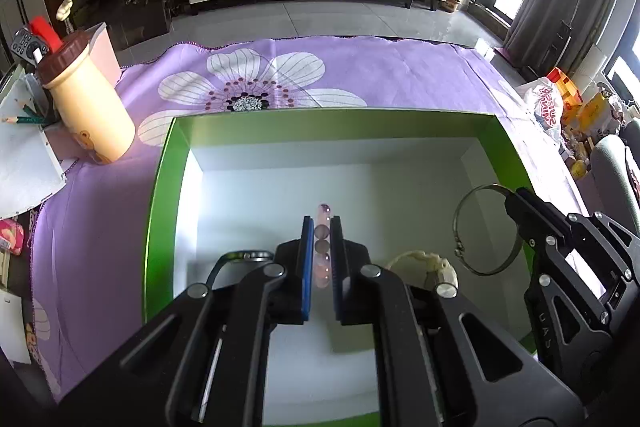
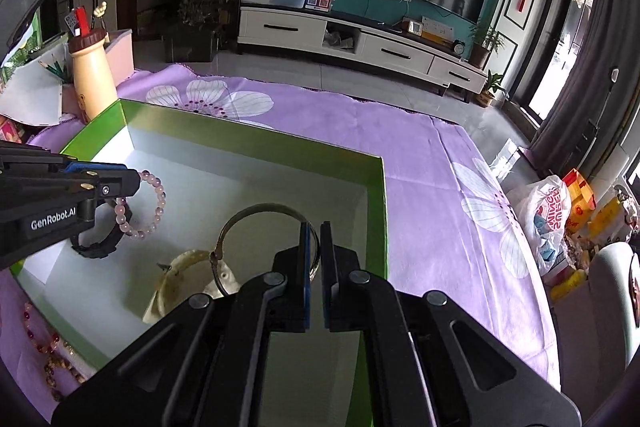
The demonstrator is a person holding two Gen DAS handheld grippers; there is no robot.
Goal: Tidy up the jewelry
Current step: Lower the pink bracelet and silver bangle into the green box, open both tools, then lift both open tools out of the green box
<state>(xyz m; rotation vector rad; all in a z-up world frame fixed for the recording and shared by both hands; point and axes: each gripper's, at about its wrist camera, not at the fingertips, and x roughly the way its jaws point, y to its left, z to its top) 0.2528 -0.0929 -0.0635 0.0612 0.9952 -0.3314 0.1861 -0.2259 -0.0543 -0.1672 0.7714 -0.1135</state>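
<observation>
Our left gripper pinches the pink bead bracelet edge-on, its ring upright above the green box. Our right gripper pinches the metal bangle, tilted up over the box's right side. On the box floor lie a cream bracelet and a black watch. A dark beaded strand rests outside on the purple-clothed surface.
</observation>
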